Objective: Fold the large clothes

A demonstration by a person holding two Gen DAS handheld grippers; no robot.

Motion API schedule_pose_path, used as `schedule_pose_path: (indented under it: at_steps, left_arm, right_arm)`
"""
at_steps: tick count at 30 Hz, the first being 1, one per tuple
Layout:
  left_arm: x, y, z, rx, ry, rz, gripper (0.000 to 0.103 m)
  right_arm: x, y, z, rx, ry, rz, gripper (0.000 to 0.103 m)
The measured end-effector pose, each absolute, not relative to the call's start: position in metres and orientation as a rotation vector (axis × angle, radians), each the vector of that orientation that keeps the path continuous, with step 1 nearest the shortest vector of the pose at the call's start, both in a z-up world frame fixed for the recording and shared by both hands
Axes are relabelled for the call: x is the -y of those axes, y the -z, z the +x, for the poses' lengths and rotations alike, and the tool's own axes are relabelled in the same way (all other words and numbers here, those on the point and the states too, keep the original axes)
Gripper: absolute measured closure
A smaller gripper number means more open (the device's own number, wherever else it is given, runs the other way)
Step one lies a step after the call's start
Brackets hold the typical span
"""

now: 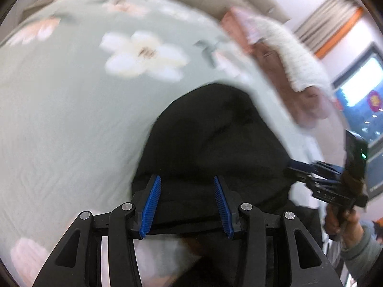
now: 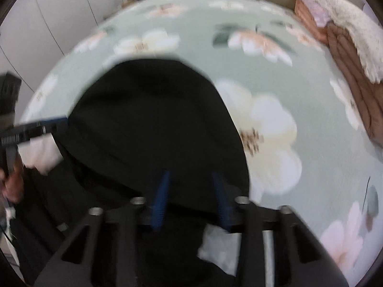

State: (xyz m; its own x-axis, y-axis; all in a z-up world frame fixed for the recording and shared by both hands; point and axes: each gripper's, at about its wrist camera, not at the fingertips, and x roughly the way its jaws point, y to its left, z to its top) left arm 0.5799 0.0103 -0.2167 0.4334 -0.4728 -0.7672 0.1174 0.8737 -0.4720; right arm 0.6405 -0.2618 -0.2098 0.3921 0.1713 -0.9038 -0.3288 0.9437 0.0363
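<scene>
While the left gripper (image 1: 187, 186) points down over a bed, its blue ribbed pads (image 1: 151, 206) stand apart with a fold of a black garment (image 1: 215, 138) lying between them; the left wrist view does not show clearly whether the pads press on the cloth. The garment hangs in a dark, rounded mass over a pale green floral bedspread (image 1: 71, 124), on which a large white flower is printed. At the right of this view the right gripper (image 1: 301, 169) reaches the garment's edge, held by a hand (image 1: 340, 220) in a grey sleeve. Beyond it lies a brown quilted blanket (image 1: 275, 62) with a white fuzzy throw (image 1: 294, 55) on top, near a window with a grey and orange curtain (image 1: 335, 16).

Seen from the right wrist, the right gripper (image 2: 190, 177) also points down at the black garment (image 2: 148, 119), its blurred blue fingers (image 2: 160, 201) set a little apart with black cloth across the gap; whether they grip it cannot be told from the blur. The garment spreads out across the floral bedspread (image 2: 311, 95). At the left edge the left gripper (image 2: 51, 124) meets the garment's side, a hand (image 2: 12, 184) below it. White wardrobe doors (image 2: 59, 4) stand behind the bed, and the brown blanket (image 2: 347, 59) and white throw (image 2: 354, 28) lie at upper right
</scene>
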Motion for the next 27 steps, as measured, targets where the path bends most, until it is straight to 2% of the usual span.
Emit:
schedule_pose_path:
  at_steps: [3, 7, 8, 9, 11, 13, 20, 23, 25, 26, 27]
  left_arm:
    - [-0.006, 0.221, 0.580, -1.065, 0.368, -0.365, 0.057]
    - [-0.010, 0.207, 0.576, -1.050, 0.386, -0.339, 0.056]
    - [-0.016, 0.201, 0.575, -1.029, 0.391, -0.350, 0.056]
    - [-0.025, 0.193, 0.574, -1.004, 0.390, -0.356, 0.056]
    - [-0.033, 0.181, 0.581, -0.975, 0.388, -0.357, 0.056]
    - [-0.046, 0.175, 0.592, -0.975, 0.408, -0.385, 0.048]
    - [-0.052, 0.214, 0.641, -1.113, 0.566, -0.564, 0.045]
    - [-0.036, 0.241, 0.656, -1.184, 0.654, -0.617, 0.045]
    - [-0.025, 0.247, 0.658, -1.177, 0.656, -0.597, 0.045]
    - [-0.022, 0.245, 0.657, -1.167, 0.656, -0.579, 0.045]
    - [-0.016, 0.240, 0.654, -1.147, 0.642, -0.537, 0.055]
  right_arm:
    - [0.263, 0.220, 0.644, -1.125, -0.328, -0.142, 0.070]
    - [0.267, 0.204, 0.644, -1.134, -0.374, -0.157, 0.068]
    - [0.274, 0.197, 0.643, -1.129, -0.400, -0.141, 0.063]
    - [0.279, 0.192, 0.642, -1.122, -0.422, -0.123, 0.051]
    - [0.293, 0.181, 0.643, -1.094, -0.435, -0.105, 0.044]
    - [0.309, 0.178, 0.652, -1.103, -0.416, -0.096, 0.044]
    - [0.341, 0.216, 0.708, -1.234, -0.542, 0.141, 0.042]
    - [0.323, 0.237, 0.722, -1.282, -0.661, 0.191, 0.055]
    - [0.305, 0.237, 0.723, -1.248, -0.660, 0.125, 0.056]
    - [0.299, 0.233, 0.721, -1.235, -0.656, 0.097, 0.064]
    - [0.295, 0.228, 0.717, -1.220, -0.651, 0.070, 0.071]
